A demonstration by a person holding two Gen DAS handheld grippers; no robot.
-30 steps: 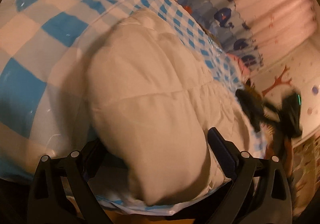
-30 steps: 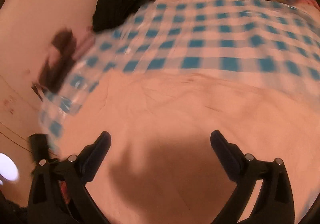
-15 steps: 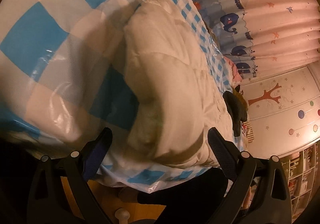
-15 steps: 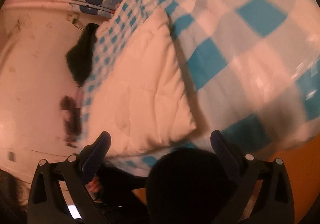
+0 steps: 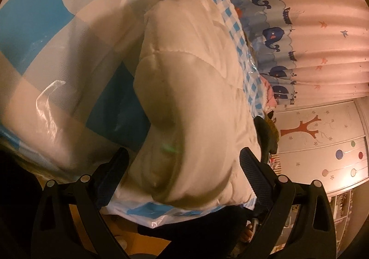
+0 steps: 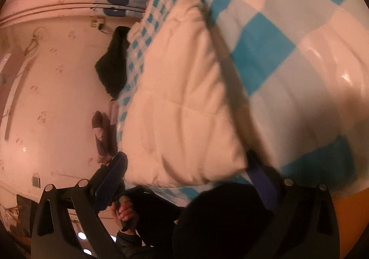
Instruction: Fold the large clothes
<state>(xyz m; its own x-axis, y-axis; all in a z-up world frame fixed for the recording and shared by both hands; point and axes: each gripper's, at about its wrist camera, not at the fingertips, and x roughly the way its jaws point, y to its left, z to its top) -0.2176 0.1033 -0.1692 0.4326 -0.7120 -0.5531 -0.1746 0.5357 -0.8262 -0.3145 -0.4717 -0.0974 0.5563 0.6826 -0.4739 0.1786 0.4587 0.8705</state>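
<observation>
The white quilted coat lies folded into a puffy bundle on the blue-checked sheet of the bed, near its edge. The left gripper hangs over its near end, jaws wide apart and empty. The right gripper is likewise spread open, gripping nothing, above the coat's corner; a whale-print curtain hangs behind the bed.

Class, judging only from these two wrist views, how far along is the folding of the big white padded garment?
Done: the white padded garment already lies doubled into a thick bundle on the blue checked cover. In hand: nothing is gripped; the left claw and right claw are both open, framing the bundle's near end. Left: possibly another fold or tidying, though the far end is hard to judge.
</observation>
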